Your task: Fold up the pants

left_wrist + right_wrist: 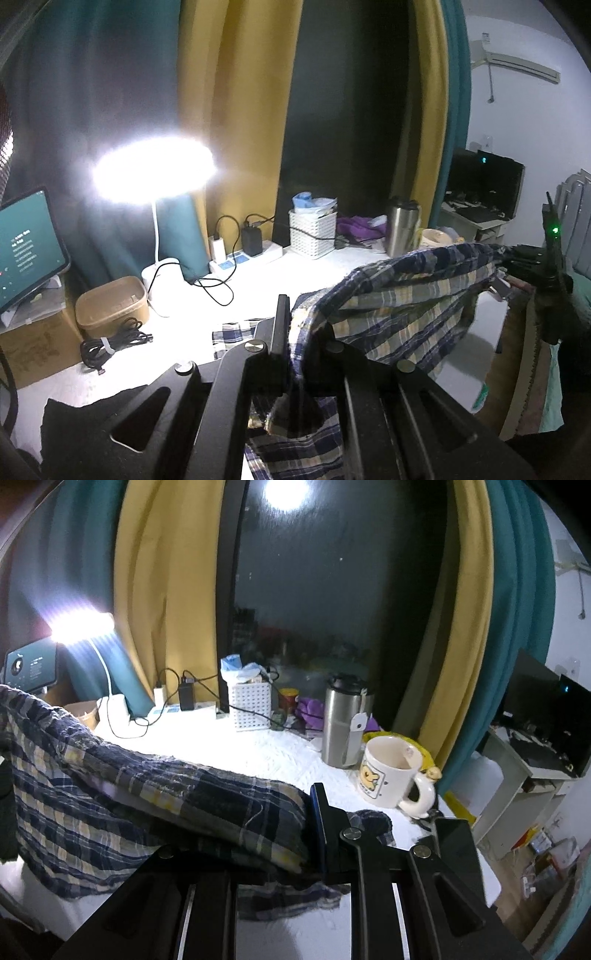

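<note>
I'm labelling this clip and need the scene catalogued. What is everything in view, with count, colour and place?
plaid pants: one, navy and cream, lifted over the table, stretched between both grippers
table: one, white top
desk lamp: one, white, lit, back left
tablet: one, dark screen, far left
power strip: one, white, chargers plugged in, by the curtain
basket: one, white, table's back edge
steel flask: one, silver, back right
mug: one, cream with yellow cartoon, beside the flask
brown tub: one, left, on a cardboard box
cable bundle: one, black, left front
curtains: yellow and teal, behind
left gripper: black, shut on pants
right gripper: black, shut on pants
</note>
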A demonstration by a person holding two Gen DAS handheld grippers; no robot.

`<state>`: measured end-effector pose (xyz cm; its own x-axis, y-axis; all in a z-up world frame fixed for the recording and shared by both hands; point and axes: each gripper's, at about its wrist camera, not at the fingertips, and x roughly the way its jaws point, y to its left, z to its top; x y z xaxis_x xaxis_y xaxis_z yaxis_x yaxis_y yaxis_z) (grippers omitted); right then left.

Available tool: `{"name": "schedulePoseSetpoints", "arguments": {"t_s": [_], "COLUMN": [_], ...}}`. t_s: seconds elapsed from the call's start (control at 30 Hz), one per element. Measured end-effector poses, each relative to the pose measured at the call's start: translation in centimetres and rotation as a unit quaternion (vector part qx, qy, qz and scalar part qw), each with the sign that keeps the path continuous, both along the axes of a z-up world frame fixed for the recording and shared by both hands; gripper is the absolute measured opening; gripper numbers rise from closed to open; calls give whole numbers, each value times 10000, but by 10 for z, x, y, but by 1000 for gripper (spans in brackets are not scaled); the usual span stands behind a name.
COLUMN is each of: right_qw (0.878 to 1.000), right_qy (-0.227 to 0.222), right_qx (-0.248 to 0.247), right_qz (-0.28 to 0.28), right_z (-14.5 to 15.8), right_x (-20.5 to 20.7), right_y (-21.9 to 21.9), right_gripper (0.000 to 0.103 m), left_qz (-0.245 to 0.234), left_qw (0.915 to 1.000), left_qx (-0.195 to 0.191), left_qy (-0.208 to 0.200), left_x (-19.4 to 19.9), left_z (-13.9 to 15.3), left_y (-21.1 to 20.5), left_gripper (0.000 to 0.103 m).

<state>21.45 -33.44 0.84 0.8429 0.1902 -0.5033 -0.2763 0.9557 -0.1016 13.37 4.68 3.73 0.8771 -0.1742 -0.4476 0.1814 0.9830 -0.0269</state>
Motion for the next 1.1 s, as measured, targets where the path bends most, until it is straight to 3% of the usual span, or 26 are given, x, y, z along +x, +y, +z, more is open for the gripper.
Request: {"name": "schedulePoseSetpoints", "arguments": {"t_s": [0.3,0.83,1.07,1.1], "right_qw": [9984,9912,9863,9858], "right_qy": [557,1322,1612,1628], "right_qx": [4,-108,-326,-366], "right_qz": [9,-2,-150,-165], "right_z": [-31,-91,-115,-117], "right_x": [55,147,176,178], "right_y": [15,47,59,61], "right_gripper": [18,18,18,18], "left_qz": [87,289,332,387], "left_qw": [9984,9879,9794,9780], "left_qx": [38,40,-41,-47], "left_qy": [550,1523,1993,2047], "left_x": [60,152,179,181], "left_z": [-35,-107,-136,-139], "left_y": [14,47,61,63], "left_gripper": [3,4,11,22]}}
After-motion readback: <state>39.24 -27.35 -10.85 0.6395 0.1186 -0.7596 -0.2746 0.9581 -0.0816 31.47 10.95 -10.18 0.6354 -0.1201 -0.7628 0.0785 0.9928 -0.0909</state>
